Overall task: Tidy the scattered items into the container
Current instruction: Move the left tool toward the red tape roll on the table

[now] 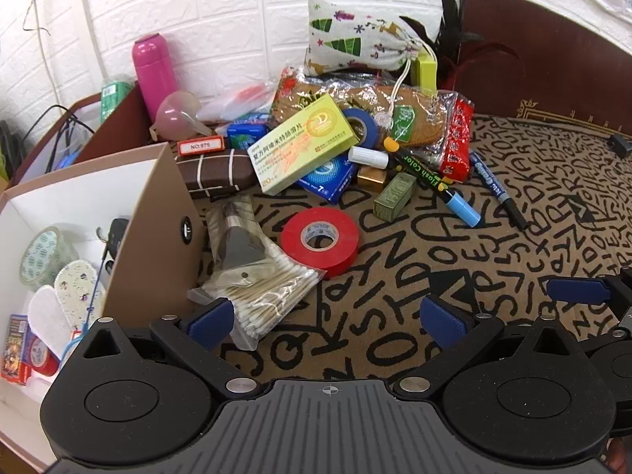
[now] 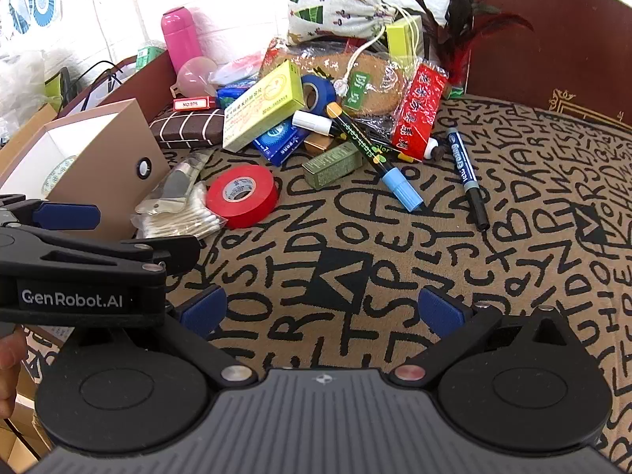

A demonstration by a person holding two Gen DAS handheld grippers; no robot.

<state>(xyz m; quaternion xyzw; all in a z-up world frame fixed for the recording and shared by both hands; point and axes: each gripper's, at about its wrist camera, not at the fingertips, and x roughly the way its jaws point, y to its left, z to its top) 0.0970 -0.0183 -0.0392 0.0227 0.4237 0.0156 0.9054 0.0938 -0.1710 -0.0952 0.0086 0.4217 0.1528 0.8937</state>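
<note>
Hovering both released, empty: left claw point(image 1: 330, 318) nearest the cotton swabs point(image 1: 260, 300) beside the container point(image 1: 158, 237), right claw point(image 2: 322, 310) over bare cloth, red tape point(image 2: 243, 195) lying ahead, likely lining up next picks.

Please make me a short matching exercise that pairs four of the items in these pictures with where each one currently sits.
Things:
1. red tape roll
2. patterned tape roll
3. drawstring bag
4. bag of cotton swabs

Places:
A. on top of the pile by the wall
B. inside the box
C. alone on the lettered cloth, in front of the pile
D. on the cloth against the box's outer wall

Pairs: 1-C, 2-B, 3-A, 4-D
</note>
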